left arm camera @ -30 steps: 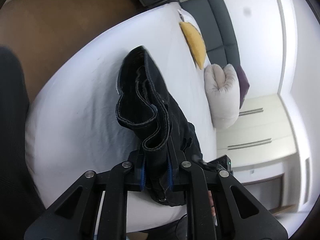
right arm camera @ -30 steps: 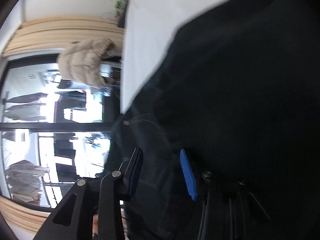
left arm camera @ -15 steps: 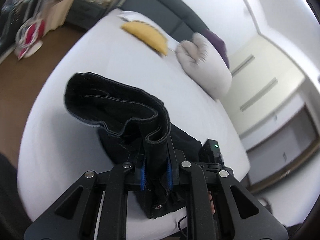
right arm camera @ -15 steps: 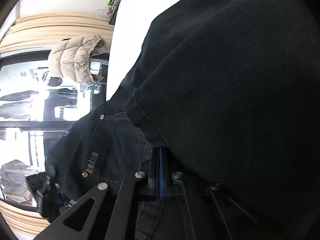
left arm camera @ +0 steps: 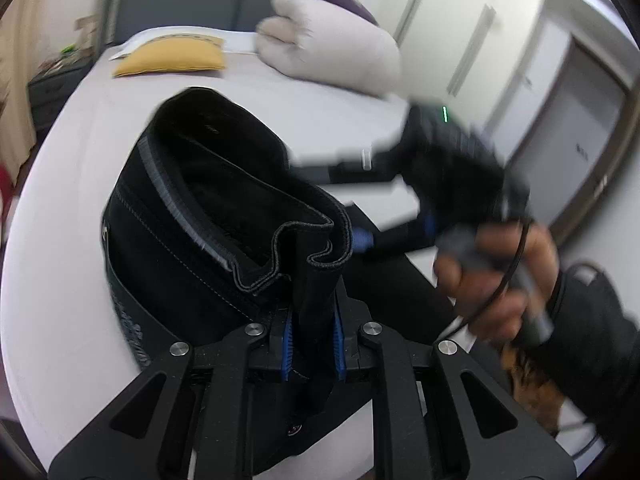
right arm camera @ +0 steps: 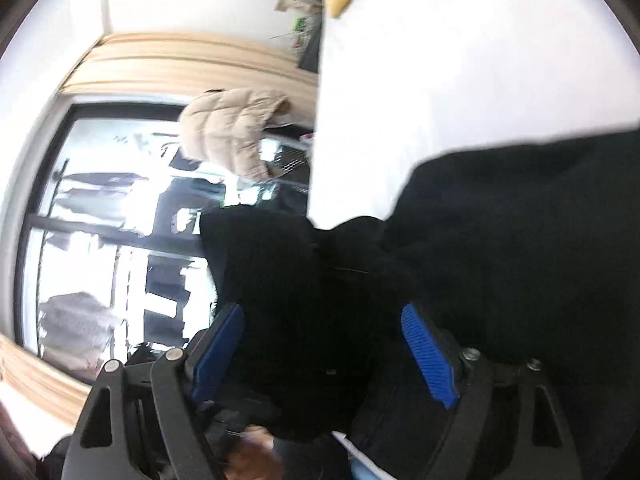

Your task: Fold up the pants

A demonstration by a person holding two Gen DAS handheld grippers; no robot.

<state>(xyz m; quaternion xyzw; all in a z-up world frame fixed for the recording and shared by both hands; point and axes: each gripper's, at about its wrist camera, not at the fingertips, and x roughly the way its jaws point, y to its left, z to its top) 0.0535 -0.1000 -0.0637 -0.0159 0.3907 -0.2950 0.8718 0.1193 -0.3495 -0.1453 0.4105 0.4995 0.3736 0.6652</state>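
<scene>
While my left gripper (left arm camera: 312, 338) is clamping a hem of the black pants (left arm camera: 208, 216) above the bed (left arm camera: 72, 280), my right gripper (right arm camera: 324, 344) is opening. Dark cloth is lying between its spread blue pads (right arm camera: 428, 352), untouched.

A white-sheeted bed (left arm camera: 72, 240) is backed by a dark headboard (left arm camera: 192, 4); a yellow cushion (left arm camera: 172, 60) and rolled duvet (left arm camera: 332, 56) are shown. A bright window (right arm camera: 100, 200) is seen.
</scene>
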